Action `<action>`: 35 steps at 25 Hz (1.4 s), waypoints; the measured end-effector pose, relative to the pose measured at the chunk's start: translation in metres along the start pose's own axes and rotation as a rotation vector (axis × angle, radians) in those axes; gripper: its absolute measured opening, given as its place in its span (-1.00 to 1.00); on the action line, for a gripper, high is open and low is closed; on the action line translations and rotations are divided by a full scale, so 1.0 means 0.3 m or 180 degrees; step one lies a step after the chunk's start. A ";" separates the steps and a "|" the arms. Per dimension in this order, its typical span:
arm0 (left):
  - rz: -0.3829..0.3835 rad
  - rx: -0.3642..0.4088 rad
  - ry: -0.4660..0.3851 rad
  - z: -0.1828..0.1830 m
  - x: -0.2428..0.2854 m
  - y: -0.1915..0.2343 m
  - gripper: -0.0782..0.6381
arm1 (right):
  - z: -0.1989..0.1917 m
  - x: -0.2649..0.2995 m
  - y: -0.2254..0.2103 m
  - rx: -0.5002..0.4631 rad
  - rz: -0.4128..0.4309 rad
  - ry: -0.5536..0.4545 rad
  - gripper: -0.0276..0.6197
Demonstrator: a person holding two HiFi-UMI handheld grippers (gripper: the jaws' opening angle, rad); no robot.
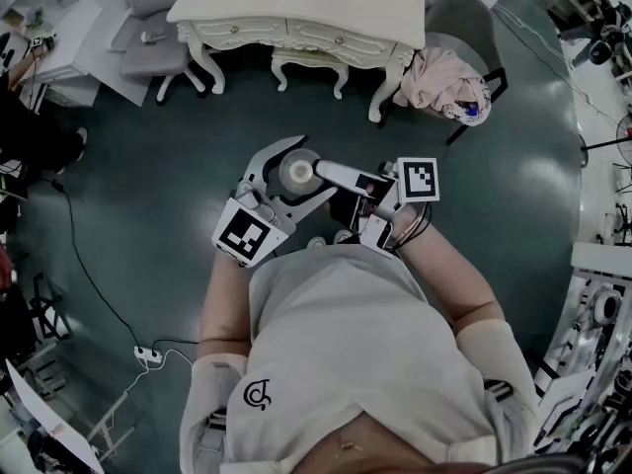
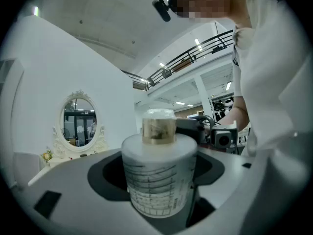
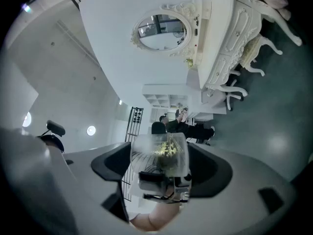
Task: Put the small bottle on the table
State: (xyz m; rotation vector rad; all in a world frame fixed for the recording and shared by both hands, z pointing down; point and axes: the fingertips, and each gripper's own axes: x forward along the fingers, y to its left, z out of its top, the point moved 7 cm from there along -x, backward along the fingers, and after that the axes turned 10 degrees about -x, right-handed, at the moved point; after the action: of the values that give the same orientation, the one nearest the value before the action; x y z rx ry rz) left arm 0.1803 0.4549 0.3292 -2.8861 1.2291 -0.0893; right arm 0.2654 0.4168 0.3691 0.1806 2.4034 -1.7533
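Over the floor [image 1: 138,156]: the bottle [image 1: 296,173] hung in the air before the person's chest, well apart from the worktop [image 1: 296,8].
Left gripper [image 1: 302,172]: its fingers [image 2: 63,190] stood wide, clasping the bottle's frosted body.
Right gripper [image 1: 331,194]: its fingers [image 3: 254,180] stood wide with the cap between them, not clearly pressing.
Bottle: frosted white with a gold-banded cap, its cap end toward the right gripper.

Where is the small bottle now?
Head view centre, by the person's chest: small bottle held in left claw, cap inside right claw, short of white table.
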 end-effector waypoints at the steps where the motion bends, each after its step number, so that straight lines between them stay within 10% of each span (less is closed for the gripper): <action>1: 0.0003 -0.0014 0.0002 -0.004 -0.008 0.002 0.19 | -0.005 0.007 -0.001 0.0004 0.0000 -0.0005 0.22; 22: 0.0200 -0.0165 0.0077 -0.080 -0.091 0.135 0.19 | 0.006 0.156 -0.102 0.0154 -0.0012 0.0161 0.23; 35: 0.0392 -0.0232 0.0156 -0.112 0.116 0.636 0.19 | 0.473 0.371 -0.329 0.0201 0.0075 0.0344 0.23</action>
State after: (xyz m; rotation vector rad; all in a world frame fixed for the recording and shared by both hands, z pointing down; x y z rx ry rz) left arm 0.0651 0.2984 0.3595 -2.8764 1.4445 -0.1176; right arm 0.1456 0.2520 0.3965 0.3182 2.4094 -1.8558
